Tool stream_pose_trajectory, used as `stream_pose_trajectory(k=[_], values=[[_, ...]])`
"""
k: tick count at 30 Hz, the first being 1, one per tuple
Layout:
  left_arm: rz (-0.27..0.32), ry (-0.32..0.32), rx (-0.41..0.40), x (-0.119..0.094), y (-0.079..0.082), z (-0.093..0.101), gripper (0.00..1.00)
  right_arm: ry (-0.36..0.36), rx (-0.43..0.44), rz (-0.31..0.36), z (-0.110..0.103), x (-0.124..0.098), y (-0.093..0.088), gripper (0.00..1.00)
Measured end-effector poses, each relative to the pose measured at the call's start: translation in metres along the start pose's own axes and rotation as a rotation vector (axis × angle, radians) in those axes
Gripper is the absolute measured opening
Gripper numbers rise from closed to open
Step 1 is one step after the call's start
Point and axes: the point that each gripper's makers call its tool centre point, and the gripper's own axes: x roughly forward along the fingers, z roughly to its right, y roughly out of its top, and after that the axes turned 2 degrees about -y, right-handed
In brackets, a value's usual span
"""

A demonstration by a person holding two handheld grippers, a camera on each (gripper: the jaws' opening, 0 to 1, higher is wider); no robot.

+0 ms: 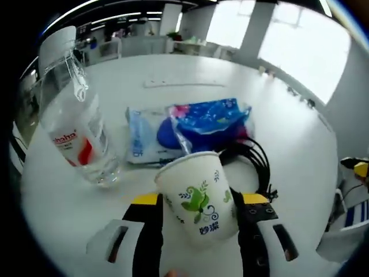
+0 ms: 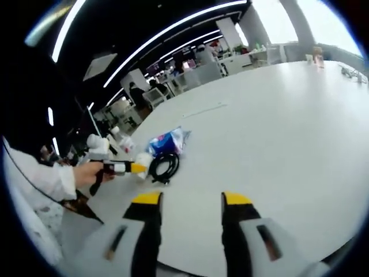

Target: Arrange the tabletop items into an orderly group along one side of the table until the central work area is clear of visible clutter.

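The left gripper [image 1: 199, 222] pinches a paper cup [image 1: 199, 199] between its fingers, above the white worktop [image 1: 190, 69]. Just beyond lie a water bottle [image 1: 78, 130], blue packets [image 1: 210, 121] and a black cable [image 1: 253, 158], probably coiled. The right gripper [image 2: 190, 199] hovers with fingers spread, holding nothing.

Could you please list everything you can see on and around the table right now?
Paper cup: one, white with green print, between the left gripper's jaws.
Water bottle: one, clear, red label, left of the cup.
Snack packets: blue and pale blue, behind the cup.
Cable: one, black, coiled beside the packets.
Table: one, white.
Left gripper: yellow-tipped, shut on the cup.
Right gripper: yellow-tipped, open, empty.
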Motion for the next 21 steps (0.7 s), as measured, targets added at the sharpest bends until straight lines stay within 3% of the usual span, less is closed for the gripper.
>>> stream_pose_trajectory(k=[4, 10, 18, 21], values=[[0.013, 0.003, -0.054, -0.001, -0.001, -0.001, 0.40, -0.008, 0.007, -0.004, 0.003, -0.001, -0.002, 0.38], [0.046, 0.014, -0.054, -0.008, 0.001, 0.001, 0.34, -0.006, 0.016, -0.001, 0.004, -0.002, -0.002, 0.38], [0.150, 0.010, -0.033, -0.023, 0.011, 0.007, 0.32, 0.017, 0.012, -0.001, -0.004, 0.003, 0.001, 0.38], [0.234, -0.021, 0.014, -0.033, 0.019, 0.016, 0.32, 0.031, 0.009, -0.002, -0.008, 0.006, 0.002, 0.38]])
